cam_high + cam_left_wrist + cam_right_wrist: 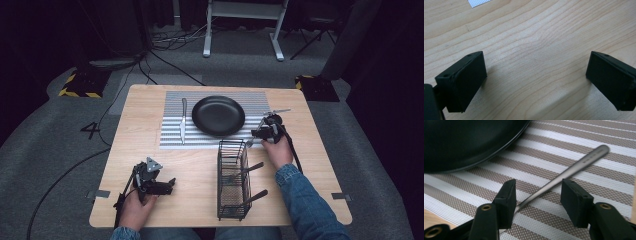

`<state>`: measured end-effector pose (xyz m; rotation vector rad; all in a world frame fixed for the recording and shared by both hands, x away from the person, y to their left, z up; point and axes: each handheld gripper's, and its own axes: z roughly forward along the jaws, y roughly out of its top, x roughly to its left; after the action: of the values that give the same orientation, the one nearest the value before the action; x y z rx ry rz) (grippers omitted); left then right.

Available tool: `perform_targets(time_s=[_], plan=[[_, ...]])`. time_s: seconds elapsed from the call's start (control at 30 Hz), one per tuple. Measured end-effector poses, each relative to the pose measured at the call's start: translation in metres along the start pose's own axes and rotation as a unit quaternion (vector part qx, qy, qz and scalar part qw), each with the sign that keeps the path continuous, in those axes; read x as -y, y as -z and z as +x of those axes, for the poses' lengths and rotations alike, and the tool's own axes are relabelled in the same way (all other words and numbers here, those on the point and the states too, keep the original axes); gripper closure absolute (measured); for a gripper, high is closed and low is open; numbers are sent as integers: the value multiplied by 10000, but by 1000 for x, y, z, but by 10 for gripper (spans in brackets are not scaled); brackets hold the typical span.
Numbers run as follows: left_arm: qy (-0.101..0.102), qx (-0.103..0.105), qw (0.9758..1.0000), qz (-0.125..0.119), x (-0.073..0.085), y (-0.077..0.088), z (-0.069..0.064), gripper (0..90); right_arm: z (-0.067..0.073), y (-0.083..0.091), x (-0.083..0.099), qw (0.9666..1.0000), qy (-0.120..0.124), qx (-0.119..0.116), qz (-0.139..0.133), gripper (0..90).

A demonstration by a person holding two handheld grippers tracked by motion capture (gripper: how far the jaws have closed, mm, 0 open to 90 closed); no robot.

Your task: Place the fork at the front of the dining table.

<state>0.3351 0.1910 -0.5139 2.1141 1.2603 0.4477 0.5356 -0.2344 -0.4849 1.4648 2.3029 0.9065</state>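
A black plate (218, 115) sits on a striped placemat (172, 132), with a silver knife (183, 120) to its left. Right of the plate a silver utensil (283, 110) lies slantwise on the mat. My right gripper (267, 129) hovers over it. In the right gripper view the gripper (537, 197) is open, and the utensil's handle (576, 167) runs between the two jaws without touching either, beside the plate's rim (469, 142). My left gripper (167, 186) rests low at the table's front left. It (536, 82) is open over bare wood.
A black wire basket (220, 170) stands at the front middle of the table between my hands, with two dark-handled utensils (250, 170) leaning out to the right. The wooden table (300, 165) has bare room at its front left and right side. Cables and stands lie on the floor behind.
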Motion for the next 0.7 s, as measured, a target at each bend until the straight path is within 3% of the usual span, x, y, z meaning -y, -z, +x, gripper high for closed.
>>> perform_targets(time_s=[0.07, 0.13, 0.2, 0.33, 0.53, 0.7], plan=[[20, 2, 10000, -8, 0, 0, 0, 33, 7, -5, 0, 9995, 255, 169, 120, 459], [23, 1, 10000, -4, 0, 0, 0, 33, 11, -6, 1, 9980, 515, 346, 109, 531], [22, 2, 10000, -7, 0, 0, 0, 33, 11, -5, 1, 9979, 554, 298, 121, 580], [3, -1, 10000, -3, 0, 0, 0, 33, 4, -2, 0, 9973, 591, 403, 141, 685], [20, 1, 10000, -9, 0, 0, 0, 33, -10, 2, 0, 9984, 419, 344, 172, 734], [2, 0, 10000, -1, 0, 0, 0, 33, -14, 14, 5, 9996, 229, 131, 46, 600]])
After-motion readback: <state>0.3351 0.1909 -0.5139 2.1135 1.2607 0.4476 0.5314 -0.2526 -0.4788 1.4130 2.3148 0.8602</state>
